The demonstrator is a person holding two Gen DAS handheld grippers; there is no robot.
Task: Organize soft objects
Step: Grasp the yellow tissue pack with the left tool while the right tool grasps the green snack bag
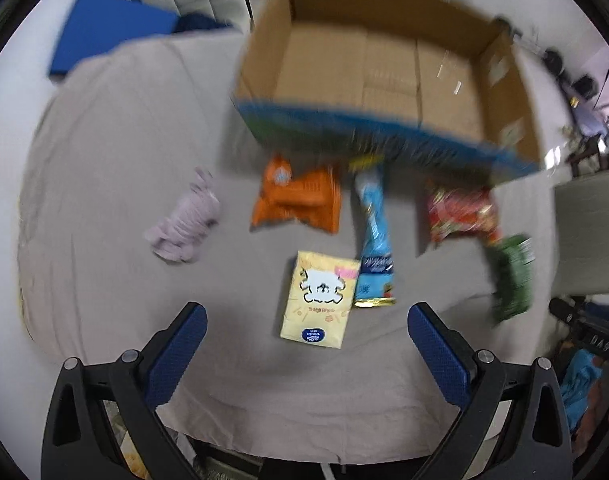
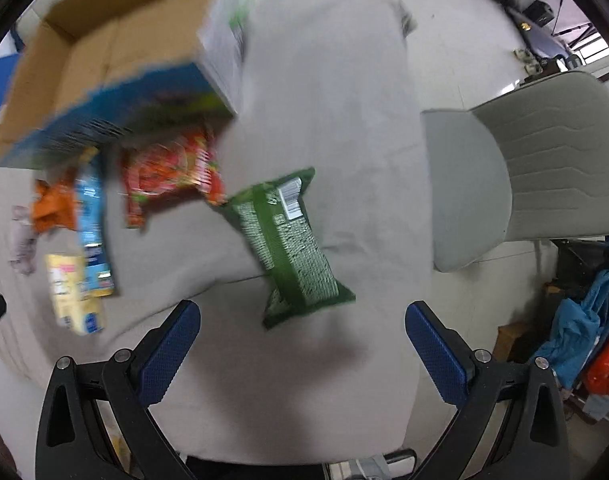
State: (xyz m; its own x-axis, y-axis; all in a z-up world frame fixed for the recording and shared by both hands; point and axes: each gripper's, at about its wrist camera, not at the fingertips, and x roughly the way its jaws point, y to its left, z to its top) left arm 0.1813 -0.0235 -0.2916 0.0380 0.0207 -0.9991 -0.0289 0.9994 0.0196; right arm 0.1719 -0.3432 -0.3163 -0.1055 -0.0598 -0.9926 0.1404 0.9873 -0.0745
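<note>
Both grippers gape wide and empty, the right gripper [image 2: 302,334] nearer the green bag [image 2: 290,246] dead ahead mid-cloth [image 2: 344,120], long axis running diagonally away toward the box [image 2: 104,52].

Each hand-held gripper [image 1: 306,316]: black frame, 2 blue textured pads, apparently silver screws.

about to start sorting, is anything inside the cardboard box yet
The cardboard box shows only bare brown floor and walls, no packets. Its near blue wall hides the strip of floor just behind it, so that part cannot be checked.
</note>
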